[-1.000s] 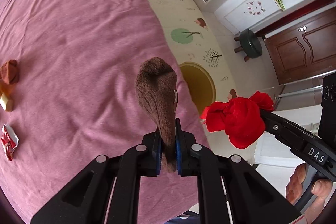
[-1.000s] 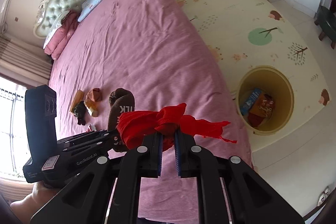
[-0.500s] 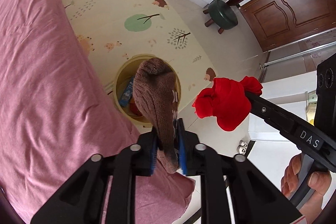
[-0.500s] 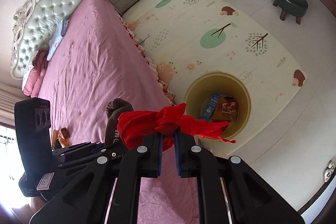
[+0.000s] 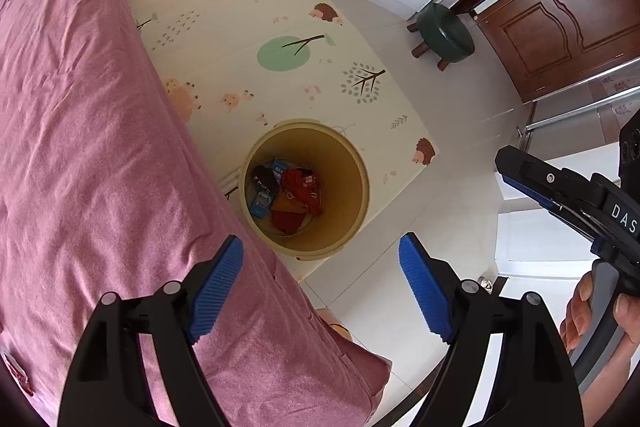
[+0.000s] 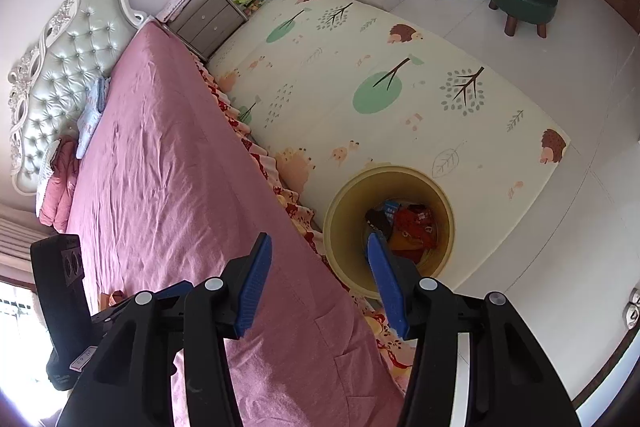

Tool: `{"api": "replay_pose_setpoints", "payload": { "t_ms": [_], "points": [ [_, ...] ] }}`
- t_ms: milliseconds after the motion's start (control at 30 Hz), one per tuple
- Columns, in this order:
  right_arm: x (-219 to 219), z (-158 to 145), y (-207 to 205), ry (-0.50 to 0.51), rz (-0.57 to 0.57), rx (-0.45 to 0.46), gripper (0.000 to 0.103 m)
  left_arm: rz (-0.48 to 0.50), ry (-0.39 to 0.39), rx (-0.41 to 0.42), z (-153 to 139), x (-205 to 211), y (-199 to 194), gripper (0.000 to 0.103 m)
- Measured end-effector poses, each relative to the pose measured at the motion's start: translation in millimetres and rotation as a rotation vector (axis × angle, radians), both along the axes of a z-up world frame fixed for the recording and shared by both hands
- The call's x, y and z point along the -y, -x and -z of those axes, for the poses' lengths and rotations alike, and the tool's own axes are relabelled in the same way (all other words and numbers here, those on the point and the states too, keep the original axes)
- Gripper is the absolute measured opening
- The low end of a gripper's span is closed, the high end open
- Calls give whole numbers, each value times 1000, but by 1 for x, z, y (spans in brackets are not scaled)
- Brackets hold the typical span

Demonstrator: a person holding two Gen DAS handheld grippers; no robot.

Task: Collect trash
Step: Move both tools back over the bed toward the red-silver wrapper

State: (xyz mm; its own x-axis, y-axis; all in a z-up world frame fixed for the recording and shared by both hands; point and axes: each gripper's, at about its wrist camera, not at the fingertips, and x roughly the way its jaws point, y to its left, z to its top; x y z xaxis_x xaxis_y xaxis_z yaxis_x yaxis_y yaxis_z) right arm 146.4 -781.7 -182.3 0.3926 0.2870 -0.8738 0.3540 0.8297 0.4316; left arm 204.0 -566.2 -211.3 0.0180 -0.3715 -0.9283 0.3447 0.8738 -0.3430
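Observation:
A yellow trash bin [image 5: 352, 183] stands on the floor by the bed's edge; it also shows in the right wrist view [image 6: 446, 211]. Inside lie a dark brown sock [image 5: 264, 177], a red cloth [image 5: 300, 187], a blue packet and orange scraps. My left gripper [image 5: 320, 279] is open and empty, above the bin and the bed's corner. My right gripper [image 6: 318, 279] is open and empty, just above the bin's near rim; it shows from the side in the left wrist view [image 5: 532, 179].
The pink bed [image 6: 160, 167] fills the left, with a red wrapper [image 5: 16, 373] at its edge. A patterned play mat [image 5: 240, 27] covers the floor. A green stool [image 5: 444, 35], a wooden door and a nightstand [image 6: 208, 19] stand farther off.
Both grippers have opened. The brown sock and the red cloth have left the jaws and now lie in the bin. Both views have swung further over the bin.

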Motion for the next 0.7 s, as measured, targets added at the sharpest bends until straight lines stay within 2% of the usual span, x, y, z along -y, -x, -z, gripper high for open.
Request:
{"api": "replay_pose_setpoints", "payload": {
  "t_ms": [233,500,700],
  "points": [
    [-51,-17,-9,-22,-112,26,50,-86,3,4,-9,-53,14,80],
    [-141,-39,-18,-23,-303,54,50,-183,4,51,-28,-119,29,80],
    [-211,-43,-13,-32,-418,48,50,-267,-4,48,-31,-177,47,80]
  ]
}}
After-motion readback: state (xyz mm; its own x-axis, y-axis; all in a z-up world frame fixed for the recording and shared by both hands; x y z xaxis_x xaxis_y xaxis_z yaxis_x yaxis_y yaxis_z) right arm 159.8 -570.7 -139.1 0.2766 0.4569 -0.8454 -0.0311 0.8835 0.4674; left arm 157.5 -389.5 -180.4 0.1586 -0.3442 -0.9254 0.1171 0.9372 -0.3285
